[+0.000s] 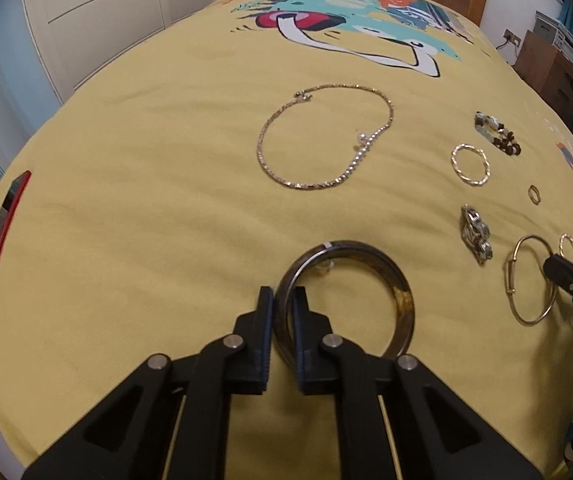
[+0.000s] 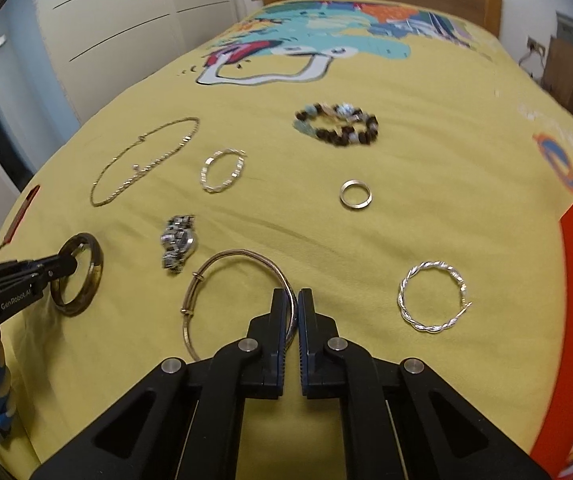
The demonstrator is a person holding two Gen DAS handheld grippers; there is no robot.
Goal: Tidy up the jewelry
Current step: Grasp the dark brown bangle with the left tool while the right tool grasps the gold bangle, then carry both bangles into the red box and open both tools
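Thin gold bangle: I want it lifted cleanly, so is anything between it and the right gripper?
Nothing visible. The right gripper is shut on the thin gold bangle; the watch lies apart, beside it.

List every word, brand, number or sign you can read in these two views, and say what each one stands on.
"GenRobot.AI": white print on the side of the left gripper, seen in the right wrist view.
"DA": white letters on the right gripper in the left wrist view; the rest is cut off at the frame edge.
Large orange and blue lettering on the yellow bedspread: cropped and distorted, not readable.
Nothing readable on the jewelry.
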